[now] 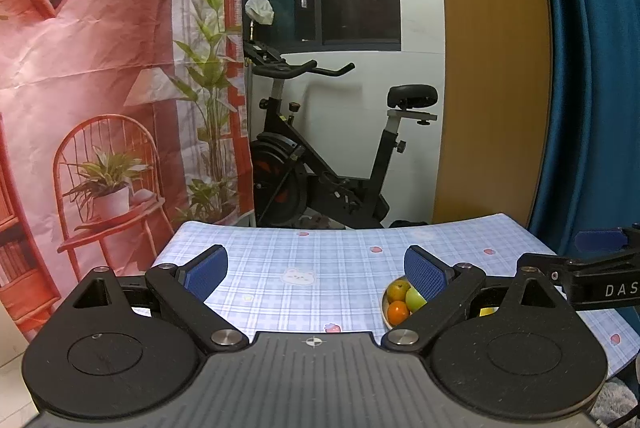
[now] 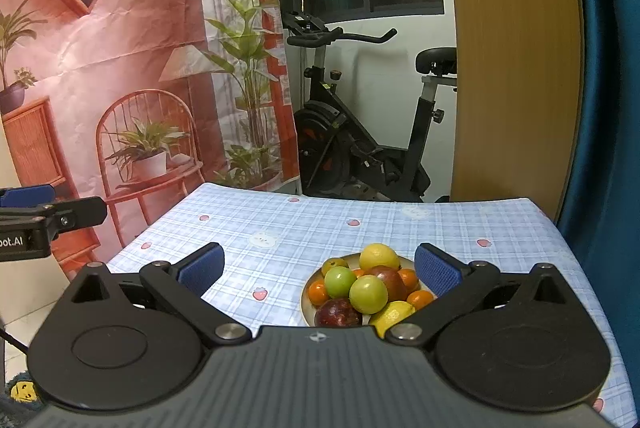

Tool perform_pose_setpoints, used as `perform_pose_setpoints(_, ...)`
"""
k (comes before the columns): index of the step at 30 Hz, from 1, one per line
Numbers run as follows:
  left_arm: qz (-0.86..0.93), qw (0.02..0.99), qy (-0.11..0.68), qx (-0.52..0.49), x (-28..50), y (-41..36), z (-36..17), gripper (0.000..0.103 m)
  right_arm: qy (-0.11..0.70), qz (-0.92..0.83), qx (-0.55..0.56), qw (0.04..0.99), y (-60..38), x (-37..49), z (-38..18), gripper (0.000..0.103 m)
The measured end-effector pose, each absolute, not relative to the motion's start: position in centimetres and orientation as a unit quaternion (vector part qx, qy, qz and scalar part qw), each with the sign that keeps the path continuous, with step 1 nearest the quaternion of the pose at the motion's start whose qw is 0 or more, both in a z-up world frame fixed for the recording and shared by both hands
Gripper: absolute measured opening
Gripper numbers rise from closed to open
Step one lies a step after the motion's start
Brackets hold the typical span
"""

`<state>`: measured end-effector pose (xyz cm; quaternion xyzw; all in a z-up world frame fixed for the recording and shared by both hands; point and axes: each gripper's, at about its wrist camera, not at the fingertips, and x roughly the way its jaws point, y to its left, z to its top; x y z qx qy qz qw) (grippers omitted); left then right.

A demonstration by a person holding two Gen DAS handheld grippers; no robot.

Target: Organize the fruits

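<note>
A round plate (image 2: 306,302) heaped with fruit sits on the blue checked tablecloth (image 2: 304,228). On it lie two green apples (image 2: 368,294), yellow lemons (image 2: 379,256), dark red plums (image 2: 338,312) and several small oranges (image 2: 318,292). My right gripper (image 2: 318,270) hovers open just in front of the plate, its blue pads (image 2: 434,272) wide apart with nothing between them. In the left wrist view the same plate (image 1: 385,306) shows at the right, half hidden behind the right finger. My left gripper (image 1: 316,270) is open and empty over bare cloth, left of the plate.
An exercise bike (image 2: 360,131) stands beyond the table's far edge. A printed backdrop (image 2: 120,67) hangs at the left, a wooden panel (image 2: 516,67) and blue curtain (image 2: 612,107) at the right. The other gripper's body (image 1: 592,280) juts in from the right in the left wrist view.
</note>
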<state>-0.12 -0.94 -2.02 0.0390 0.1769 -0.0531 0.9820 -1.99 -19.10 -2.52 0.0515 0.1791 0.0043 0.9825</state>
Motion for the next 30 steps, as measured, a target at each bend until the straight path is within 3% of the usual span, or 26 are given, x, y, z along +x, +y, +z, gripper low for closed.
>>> perform_pose_setpoints(30, -0.046, 0.983, 0.177, 0.035, -0.39, -1.14, -1.98, 0.096, 0.176, 0.001, 0.044, 0.983, -19.04, -2.2, -2.21, 0.103)
